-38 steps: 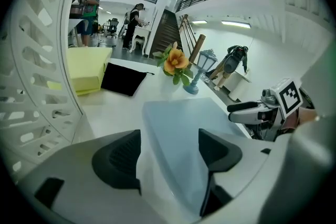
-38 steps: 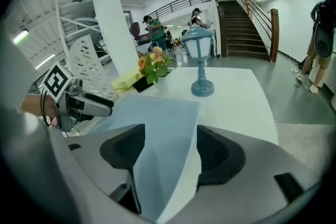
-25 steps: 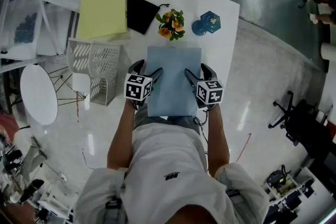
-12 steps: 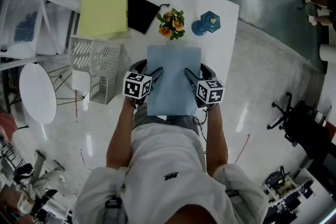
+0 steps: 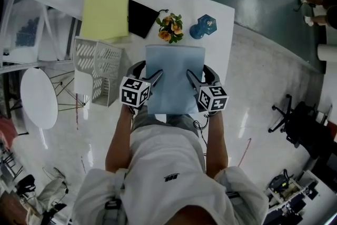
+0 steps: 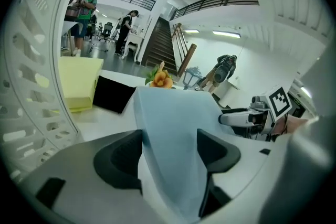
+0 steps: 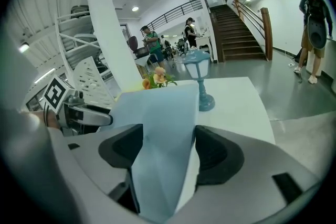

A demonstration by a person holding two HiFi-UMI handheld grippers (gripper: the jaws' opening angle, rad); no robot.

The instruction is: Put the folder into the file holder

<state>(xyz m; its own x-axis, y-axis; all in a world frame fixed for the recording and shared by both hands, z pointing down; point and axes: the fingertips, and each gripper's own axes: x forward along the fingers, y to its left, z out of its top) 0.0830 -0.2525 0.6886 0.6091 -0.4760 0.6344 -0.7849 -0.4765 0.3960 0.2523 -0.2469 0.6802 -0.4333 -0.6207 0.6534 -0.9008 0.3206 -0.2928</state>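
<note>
White table below: we're holding blue folder by both side edges, long axis pointing away from us. Left gripper pinching left edge, right gripper jaws closing on right edge. White mesh file holder standing leftward, left arm nearer.

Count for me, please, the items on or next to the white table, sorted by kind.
Folders: 2 (blue folder, yellow folder)
File holder: 1
Black pouch: 1
Flower decoration: 1
Blue lantern ornament: 1
Total: 6
</note>
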